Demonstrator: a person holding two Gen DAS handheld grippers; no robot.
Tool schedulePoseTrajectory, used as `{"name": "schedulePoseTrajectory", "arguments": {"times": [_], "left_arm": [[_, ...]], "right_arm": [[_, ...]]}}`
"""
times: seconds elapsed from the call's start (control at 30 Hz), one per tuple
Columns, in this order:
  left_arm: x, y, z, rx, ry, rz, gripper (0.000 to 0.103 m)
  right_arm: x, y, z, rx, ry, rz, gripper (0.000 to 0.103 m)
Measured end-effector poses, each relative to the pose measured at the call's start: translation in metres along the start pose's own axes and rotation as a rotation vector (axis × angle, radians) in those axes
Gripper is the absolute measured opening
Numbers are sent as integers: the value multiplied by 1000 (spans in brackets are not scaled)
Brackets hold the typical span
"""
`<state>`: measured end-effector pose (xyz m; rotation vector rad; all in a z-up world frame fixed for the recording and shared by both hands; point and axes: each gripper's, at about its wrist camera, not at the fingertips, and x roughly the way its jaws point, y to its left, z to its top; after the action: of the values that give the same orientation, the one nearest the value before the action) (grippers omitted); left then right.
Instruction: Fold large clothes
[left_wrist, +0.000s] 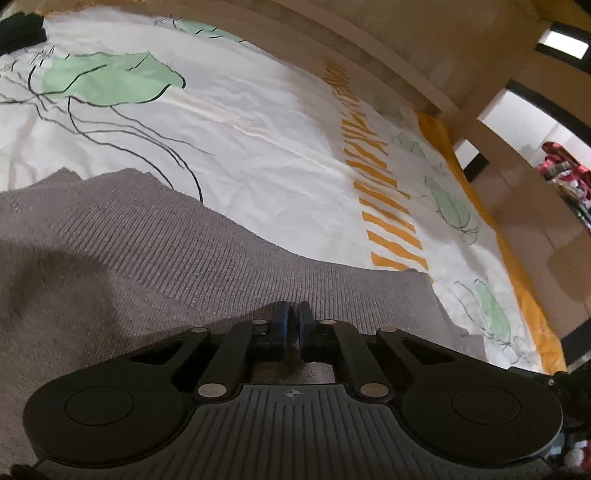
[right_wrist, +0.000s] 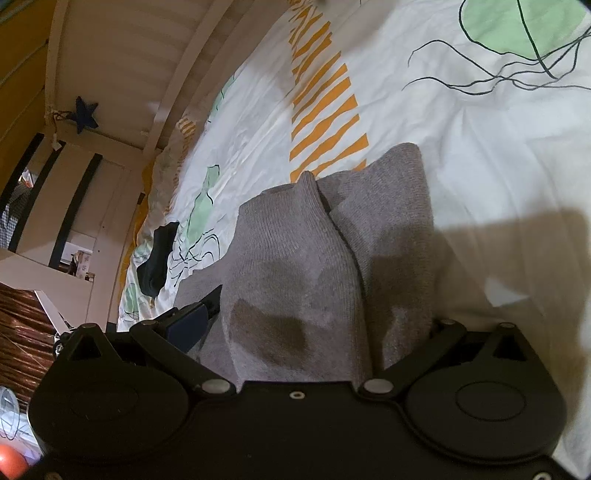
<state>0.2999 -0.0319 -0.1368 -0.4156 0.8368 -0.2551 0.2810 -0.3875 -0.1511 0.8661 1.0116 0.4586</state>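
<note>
A grey knit garment lies on the bed, spread across the lower left of the left wrist view. My left gripper rests on it near its right edge, its blue pads shut together with a sliver of grey fabric pinched between them. In the right wrist view the same garment is bunched in two folded lobes with a dark seam between them. It fills the gap of my right gripper, whose jaws stand wide. The left blue pad shows bare beside the cloth. The other finger is hidden under the fabric.
The bed carries a white duvet printed with green jellyfish shapes and an orange striped band. A black piece of clothing lies near the far edge of the bed. A pale wooden bed rail borders the duvet. A dark blue star hangs on the frame.
</note>
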Motion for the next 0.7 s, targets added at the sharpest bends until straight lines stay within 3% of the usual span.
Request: {"name": "schedulePoseTrajectory", "arguments": {"times": [0.23, 0.7], "left_arm": [[-25, -12, -4, 2, -13, 11, 7], [-77, 0, -62, 33, 16, 20, 7]], "right_arm": [[0, 1, -1, -8, 2, 0, 103], [-3, 4, -5, -41, -2, -4, 103]]}}
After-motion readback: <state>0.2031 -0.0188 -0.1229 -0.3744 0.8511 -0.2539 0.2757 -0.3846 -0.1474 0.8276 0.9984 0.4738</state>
